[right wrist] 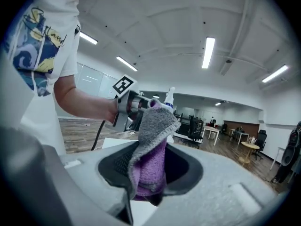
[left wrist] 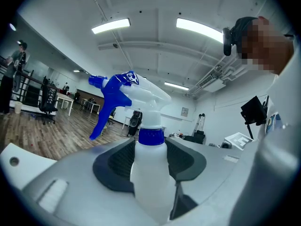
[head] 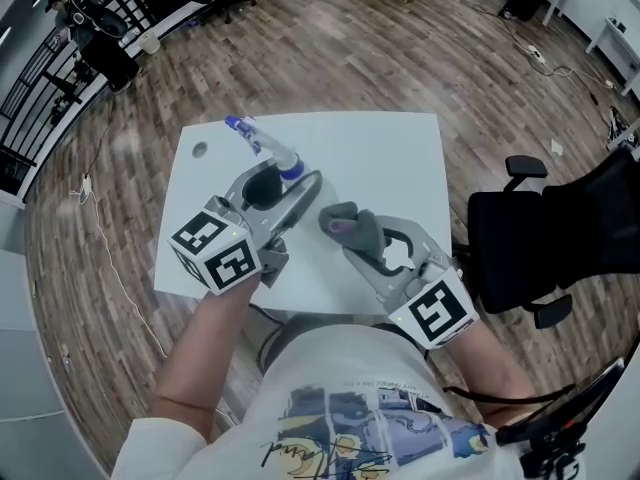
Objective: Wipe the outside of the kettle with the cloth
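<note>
My left gripper (head: 278,190) is shut on a white spray bottle (head: 272,156) with a blue trigger and collar, and holds it over the white table (head: 400,168). In the left gripper view the bottle (left wrist: 146,98) stands upright with its neck clamped between the dark pads of my left gripper (left wrist: 150,166). My right gripper (head: 362,240) is shut on a bunched grey and purple cloth (head: 350,224), just right of the bottle. The right gripper view shows the cloth (right wrist: 153,140) sticking up from my right gripper (right wrist: 151,173), with the bottle's top (right wrist: 169,98) beyond it. No kettle shows in any view.
A black office chair (head: 540,238) stands close to the table's right side. A small grey round mark (head: 200,150) sits near the table's far left corner. Wooden floor (head: 330,48) surrounds the table, with a white cable (head: 120,268) on the left.
</note>
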Demonstrator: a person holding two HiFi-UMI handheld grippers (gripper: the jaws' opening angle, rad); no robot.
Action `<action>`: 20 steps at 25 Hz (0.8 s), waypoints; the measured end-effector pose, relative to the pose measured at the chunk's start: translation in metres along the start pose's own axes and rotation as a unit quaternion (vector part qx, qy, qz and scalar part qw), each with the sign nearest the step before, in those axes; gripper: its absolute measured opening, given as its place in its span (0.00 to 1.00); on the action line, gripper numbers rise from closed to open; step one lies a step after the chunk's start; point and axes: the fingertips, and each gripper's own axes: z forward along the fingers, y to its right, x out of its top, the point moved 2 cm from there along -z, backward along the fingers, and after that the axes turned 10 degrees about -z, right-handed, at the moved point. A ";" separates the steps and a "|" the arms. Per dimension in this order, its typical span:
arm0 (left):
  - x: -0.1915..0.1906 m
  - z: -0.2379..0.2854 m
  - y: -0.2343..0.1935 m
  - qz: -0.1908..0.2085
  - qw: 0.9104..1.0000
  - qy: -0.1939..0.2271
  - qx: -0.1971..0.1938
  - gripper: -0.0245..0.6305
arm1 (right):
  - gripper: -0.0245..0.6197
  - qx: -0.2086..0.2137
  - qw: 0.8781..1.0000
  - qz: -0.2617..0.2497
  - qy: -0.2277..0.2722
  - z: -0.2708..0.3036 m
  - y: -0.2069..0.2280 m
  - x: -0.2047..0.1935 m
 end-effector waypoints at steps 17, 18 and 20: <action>0.019 -0.010 0.003 -0.009 1.000 0.027 0.001 0.35 | 0.24 0.059 0.995 0.028 -0.078 0.028 -0.062 -0.087; 0.020 -0.011 0.002 -0.011 1.000 0.029 0.002 0.35 | 0.24 0.063 0.994 0.029 -0.089 0.029 -0.065 -0.093; 0.020 -0.011 -0.001 -0.010 0.999 0.034 0.001 0.35 | 0.24 0.070 0.991 0.029 -0.106 0.030 -0.070 -0.101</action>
